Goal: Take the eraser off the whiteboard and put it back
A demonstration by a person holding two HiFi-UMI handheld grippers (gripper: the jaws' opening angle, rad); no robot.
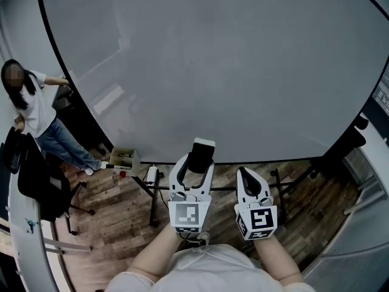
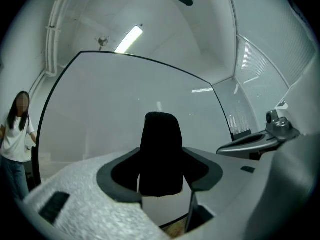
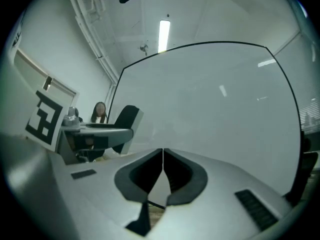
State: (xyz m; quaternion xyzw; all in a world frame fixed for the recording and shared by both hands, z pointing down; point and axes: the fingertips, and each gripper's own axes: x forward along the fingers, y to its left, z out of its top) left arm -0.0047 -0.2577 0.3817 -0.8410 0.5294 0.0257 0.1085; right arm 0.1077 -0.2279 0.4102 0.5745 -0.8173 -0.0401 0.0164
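Office or meeting room, indoors: a large black-framed whiteboard (image 1: 213, 72) on a stand; brown wood-plank floor (image 1: 115, 218); a black swivel office chair (image 1: 39, 184); a long ceiling strip light (image 2: 129, 38).

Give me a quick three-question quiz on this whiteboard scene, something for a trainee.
1. True or false: the right gripper is shut with nothing between its jaws.
2. What does the left gripper hold? A) a marker B) the eraser C) a cloth
3. Short answer: what large surface do both grippers face?

Key: 1 true; 2 B; 3 the whiteboard.
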